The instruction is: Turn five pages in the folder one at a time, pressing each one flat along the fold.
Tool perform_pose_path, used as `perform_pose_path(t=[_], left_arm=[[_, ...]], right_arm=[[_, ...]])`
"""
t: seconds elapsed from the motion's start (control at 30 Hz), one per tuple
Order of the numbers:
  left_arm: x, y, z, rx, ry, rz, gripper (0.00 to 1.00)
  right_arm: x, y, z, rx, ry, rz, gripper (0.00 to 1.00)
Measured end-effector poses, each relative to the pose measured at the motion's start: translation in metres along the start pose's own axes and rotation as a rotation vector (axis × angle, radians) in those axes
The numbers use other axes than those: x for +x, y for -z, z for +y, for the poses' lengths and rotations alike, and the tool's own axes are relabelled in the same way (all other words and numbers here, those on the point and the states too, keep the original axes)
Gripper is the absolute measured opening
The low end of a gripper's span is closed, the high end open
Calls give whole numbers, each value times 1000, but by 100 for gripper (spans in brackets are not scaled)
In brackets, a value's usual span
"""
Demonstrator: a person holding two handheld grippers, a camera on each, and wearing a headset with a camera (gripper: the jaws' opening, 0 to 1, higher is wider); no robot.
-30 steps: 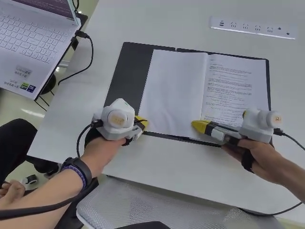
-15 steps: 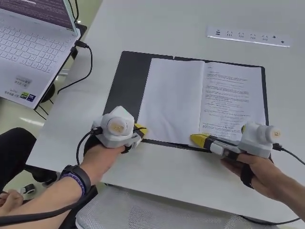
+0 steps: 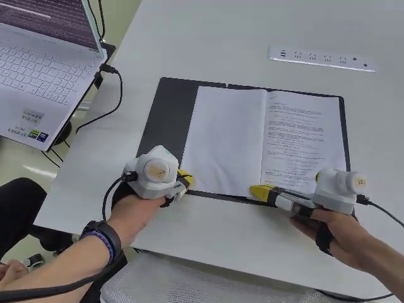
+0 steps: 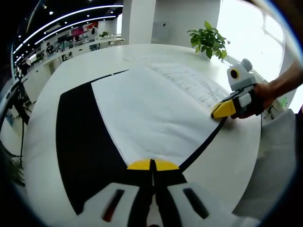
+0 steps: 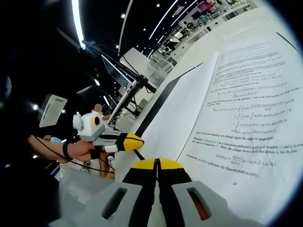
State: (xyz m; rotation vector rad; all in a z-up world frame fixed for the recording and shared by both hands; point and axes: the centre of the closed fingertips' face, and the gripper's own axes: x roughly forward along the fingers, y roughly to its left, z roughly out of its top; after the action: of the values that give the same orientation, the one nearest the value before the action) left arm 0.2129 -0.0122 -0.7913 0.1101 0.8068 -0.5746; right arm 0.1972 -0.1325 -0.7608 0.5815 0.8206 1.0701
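Head view showed the folder [image 3: 165,120] lying open on the table [image 3: 208,38]; the right gripper [image 3: 255,189], closed and empty, sat at the near end of the fold [image 3: 262,142], seemingly to press along it, while the left gripper [image 3: 185,179], also closed and empty, seemed to steady the near corner of the blank page [image 3: 224,139]
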Motion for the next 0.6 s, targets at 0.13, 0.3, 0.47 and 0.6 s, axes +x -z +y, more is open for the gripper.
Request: perform_pose_path(t=[0.13, 0.3, 0.47, 0.6], left_arm=[[-1, 0, -1, 10, 3, 8, 0], [-2, 0, -1, 4, 11, 15, 0], [-8, -3, -7, -17, 31, 3, 2], [-13, -9, -11, -26, 42, -16, 6]], right_arm=[[0, 0, 1, 18, 3, 2, 0], [-2, 0, 1, 19, 1, 25, 0], [-10, -5, -1, 4, 10, 8, 0], [-21, -17, -6, -13, 40, -33, 5]])
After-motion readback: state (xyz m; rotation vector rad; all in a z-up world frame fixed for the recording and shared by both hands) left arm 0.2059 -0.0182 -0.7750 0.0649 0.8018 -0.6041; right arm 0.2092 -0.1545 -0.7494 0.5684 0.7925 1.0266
